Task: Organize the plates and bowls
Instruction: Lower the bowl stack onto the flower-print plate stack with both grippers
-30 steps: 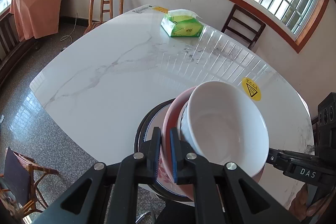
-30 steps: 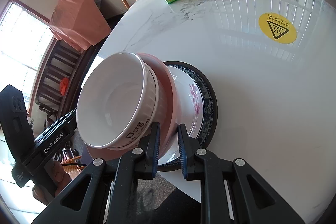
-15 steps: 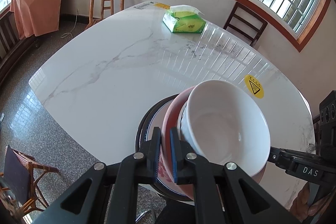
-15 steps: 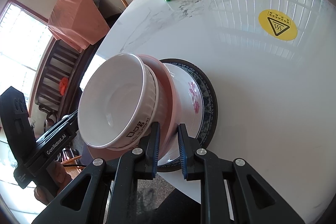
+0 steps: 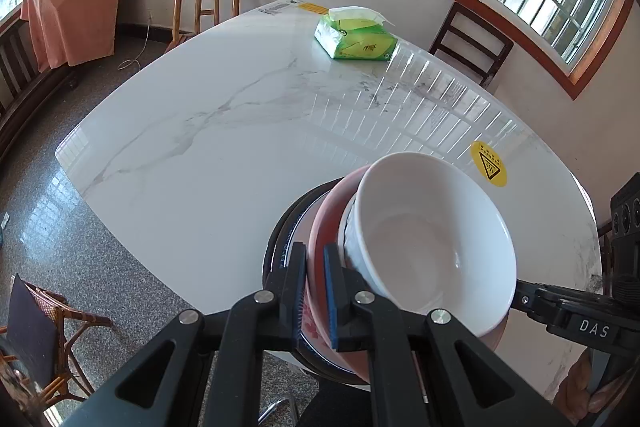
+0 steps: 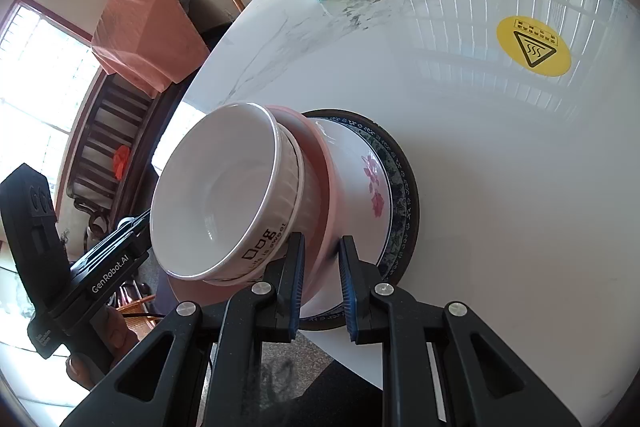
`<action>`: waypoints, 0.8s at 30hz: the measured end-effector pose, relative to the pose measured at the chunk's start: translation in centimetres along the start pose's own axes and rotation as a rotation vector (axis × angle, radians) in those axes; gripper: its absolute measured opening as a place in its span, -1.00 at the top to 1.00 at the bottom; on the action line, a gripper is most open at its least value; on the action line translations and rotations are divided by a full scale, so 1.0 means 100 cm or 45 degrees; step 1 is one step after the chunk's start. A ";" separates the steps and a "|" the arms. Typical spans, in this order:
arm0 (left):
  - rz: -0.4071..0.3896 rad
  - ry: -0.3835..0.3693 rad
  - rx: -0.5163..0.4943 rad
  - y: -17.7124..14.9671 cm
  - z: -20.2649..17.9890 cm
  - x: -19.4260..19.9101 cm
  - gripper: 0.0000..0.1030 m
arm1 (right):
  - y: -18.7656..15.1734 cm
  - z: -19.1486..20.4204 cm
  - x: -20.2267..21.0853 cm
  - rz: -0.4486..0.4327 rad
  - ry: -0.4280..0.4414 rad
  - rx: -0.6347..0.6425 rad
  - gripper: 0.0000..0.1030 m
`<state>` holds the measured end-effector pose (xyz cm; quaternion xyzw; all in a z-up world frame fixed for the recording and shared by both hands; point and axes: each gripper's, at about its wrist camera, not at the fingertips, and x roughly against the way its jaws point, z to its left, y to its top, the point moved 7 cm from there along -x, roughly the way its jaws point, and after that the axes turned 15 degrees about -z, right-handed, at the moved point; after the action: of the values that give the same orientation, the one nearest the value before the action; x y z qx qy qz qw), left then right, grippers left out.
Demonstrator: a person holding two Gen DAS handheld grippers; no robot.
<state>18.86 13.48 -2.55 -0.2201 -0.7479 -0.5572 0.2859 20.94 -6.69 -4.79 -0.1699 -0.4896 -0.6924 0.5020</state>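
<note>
A stack of dishes sits at the near edge of a white marble tabletop (image 5: 224,131), held from both sides by two hand-held tools. The left tool (image 5: 316,291) has its two blue-padded fingers closed on the rim of a pink plate (image 5: 324,223), one finger on each face of the rim. The right tool (image 6: 320,279) grips the same pink plate (image 6: 320,195) on its opposite side, its fingers pinched over the rim there. Sitting on the pink plate, straight ahead of both tools, is a white bowl (image 5: 432,235) with black lettering on its outer wall; a second, ribbed white bowl appears to be nested beneath it. Under the pink plate lies a white plate with pink flowers (image 6: 368,183), and under that a dark-rimmed patterned plate (image 6: 404,187) that rests flat on the tabletop. The pink plate and bowl are tilted relative to the plates below. Beyond the stack, far ahead of the tools, a green tissue pack (image 5: 354,37) lies on the tabletop, well apart from the dishes. A round yellow warning sticker (image 6: 534,45) is stuck to the surface ahead and to the right of the right tool. Wooden chairs (image 5: 204,7) stand past the far edge, and a person's fingers (image 6: 100,343) wrap the left tool's handle.
</note>
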 end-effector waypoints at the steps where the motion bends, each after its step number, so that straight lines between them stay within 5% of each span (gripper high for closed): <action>1: -0.001 0.001 -0.002 0.000 0.000 0.000 0.86 | 0.000 0.000 0.000 0.000 0.000 -0.001 0.66; 24: -0.047 -0.013 -0.035 -0.014 0.006 -0.001 0.86 | -0.002 0.003 0.000 -0.093 0.011 0.041 0.64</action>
<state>17.98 13.65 -3.73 -0.2129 -0.7457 -0.5714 0.2686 20.74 -6.44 -4.78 -0.1406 -0.5043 -0.7031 0.4813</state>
